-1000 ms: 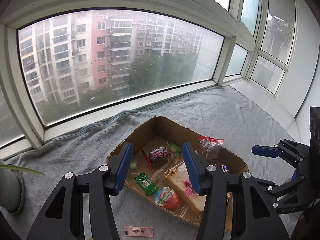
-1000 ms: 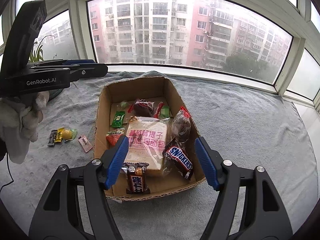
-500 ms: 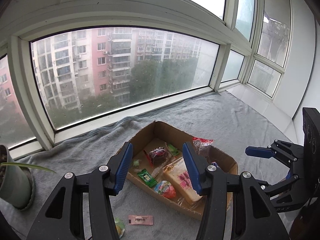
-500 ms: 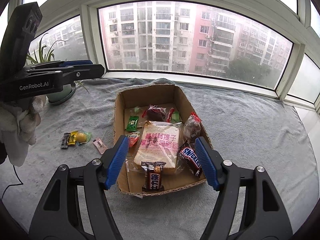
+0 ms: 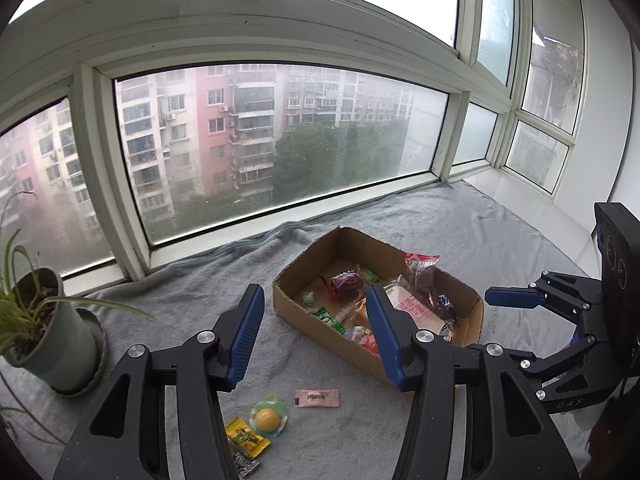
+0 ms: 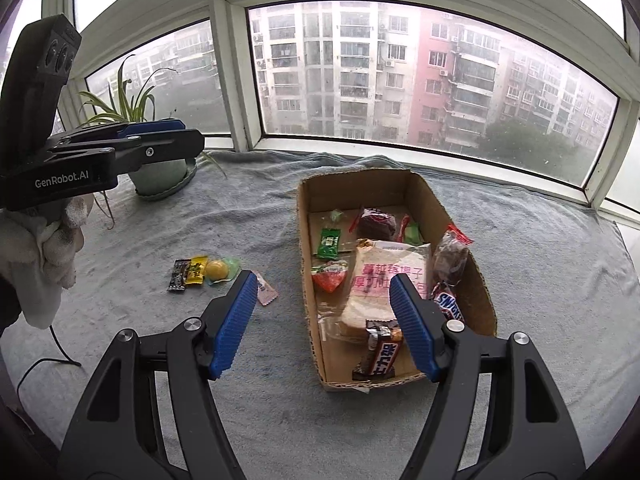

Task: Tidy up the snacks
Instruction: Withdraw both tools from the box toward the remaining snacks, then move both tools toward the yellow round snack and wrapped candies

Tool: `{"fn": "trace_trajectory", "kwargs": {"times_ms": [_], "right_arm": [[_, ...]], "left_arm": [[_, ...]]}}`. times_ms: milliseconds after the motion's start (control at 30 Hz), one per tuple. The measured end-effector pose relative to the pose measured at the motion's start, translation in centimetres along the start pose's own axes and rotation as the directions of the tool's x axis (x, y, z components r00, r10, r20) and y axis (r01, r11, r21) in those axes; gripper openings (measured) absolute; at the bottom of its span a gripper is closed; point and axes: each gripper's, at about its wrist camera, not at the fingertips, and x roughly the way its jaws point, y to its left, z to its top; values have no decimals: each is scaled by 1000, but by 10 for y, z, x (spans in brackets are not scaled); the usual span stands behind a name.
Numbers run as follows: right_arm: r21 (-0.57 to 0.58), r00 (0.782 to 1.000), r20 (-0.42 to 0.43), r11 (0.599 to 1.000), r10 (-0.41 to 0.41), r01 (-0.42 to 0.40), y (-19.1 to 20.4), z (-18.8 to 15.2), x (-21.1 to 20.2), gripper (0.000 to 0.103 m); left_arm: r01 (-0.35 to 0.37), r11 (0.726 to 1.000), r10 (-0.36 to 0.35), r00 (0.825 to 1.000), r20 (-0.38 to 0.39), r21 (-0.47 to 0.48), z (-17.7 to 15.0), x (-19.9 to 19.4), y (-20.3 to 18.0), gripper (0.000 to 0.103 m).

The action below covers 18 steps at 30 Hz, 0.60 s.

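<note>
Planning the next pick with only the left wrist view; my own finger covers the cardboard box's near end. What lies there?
Observer: A dark wrapped chocolate bar with white lettering lies there in the brown cardboard box, beside the clear bag of sliced bread.
Operator: Is the right gripper carrying anything?
Observer: No, the right gripper is open and empty.
Operator: How many loose snacks outside?
Observer: Four on the grey towel: black packet, yellow packet, round yellow candy, pink sachet.
</note>
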Motion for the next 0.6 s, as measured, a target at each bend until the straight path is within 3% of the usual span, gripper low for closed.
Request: {"fn": "trace_trajectory", "kwargs": {"times_ms": [267,467,600], "right_arm": [[-20,998,-19,998,55,-56,23,-1,10,71],[-31,993,-52,994,102,-104,42,-4,27,71],[-37,989,-69,990,131,-134,55,-3,38,71]], "left_arm": [[-48,997,46,999,-28,-65,-34,-32,52,52],[-113,983,101,991,-91,-143,-72,-49,95,52],[-123,974,97,986,-138,-193,-97,-49,107,52]]}}
